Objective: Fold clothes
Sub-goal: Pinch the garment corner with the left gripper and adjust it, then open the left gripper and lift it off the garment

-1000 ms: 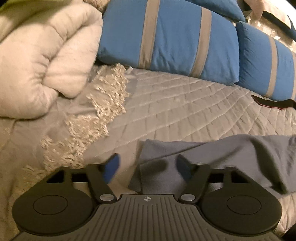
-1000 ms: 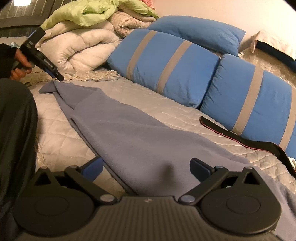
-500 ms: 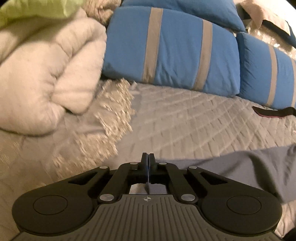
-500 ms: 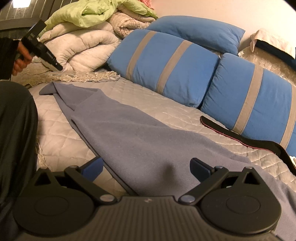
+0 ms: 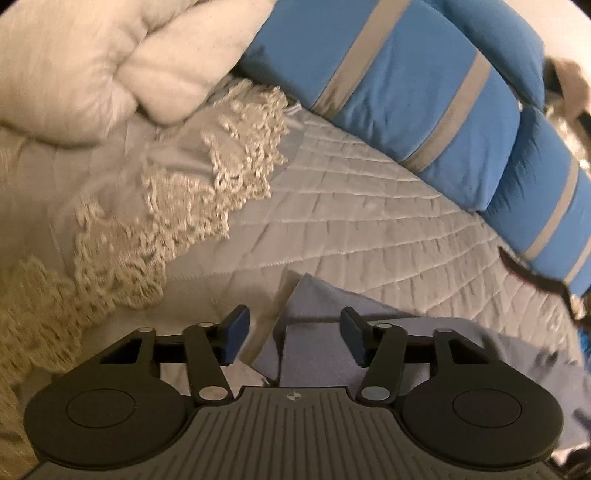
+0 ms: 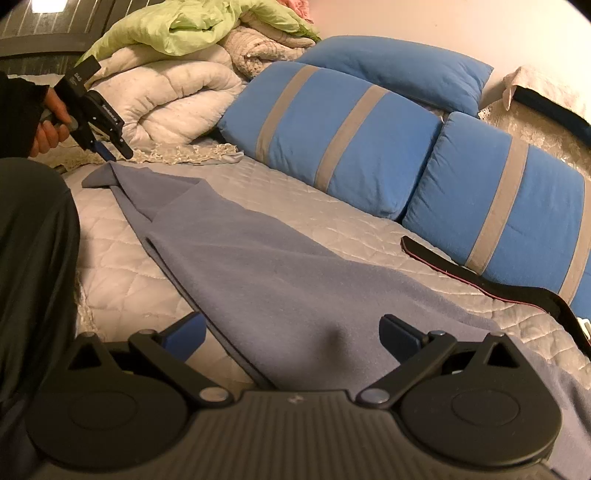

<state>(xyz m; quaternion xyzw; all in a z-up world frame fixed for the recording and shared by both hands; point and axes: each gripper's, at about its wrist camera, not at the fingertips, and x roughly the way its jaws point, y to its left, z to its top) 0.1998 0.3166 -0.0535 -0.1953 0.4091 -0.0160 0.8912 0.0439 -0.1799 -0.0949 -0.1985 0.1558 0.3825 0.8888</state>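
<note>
So the grey-blue garment (image 6: 258, 266) is laid out long and flat across the quilted bedspread (image 6: 110, 251) on the bed, running from right under the right gripper (image 6: 291, 332) off toward the far left, where its narrow end (image 5: 314, 325) is folded over on itself.

Left gripper (image 5: 293, 334) is angled down over that folded end; the jaws are opening, and the cloth lies below the gap between them, not pinched. You can see it from the right-wrist view too (image 6: 112, 153), held by a hand (image 6: 50, 122) in a dark sleeve, with its tips just above the garment's corner.

Right gripper is spread wide with nothing grabbed; the garment's long edge passes underneath between the blue pads (image 6: 186, 332).

No real containers here, everything's just on the bed. Stuff around: two blue pillows with grey stripes (image 6: 332, 129) along the back, a plain blue pillow (image 6: 399, 70) behind them, a rolled white comforter (image 6: 166, 96) with a green blanket (image 6: 192, 26) piled on top, and a lace-edged cloth (image 5: 184, 192) just beside the garment's end. A black strap (image 6: 480, 280) lies in front of the pillows, near the garment's far edge. A dark trouser leg (image 6: 33, 258) crowds the left side of the view.
</note>
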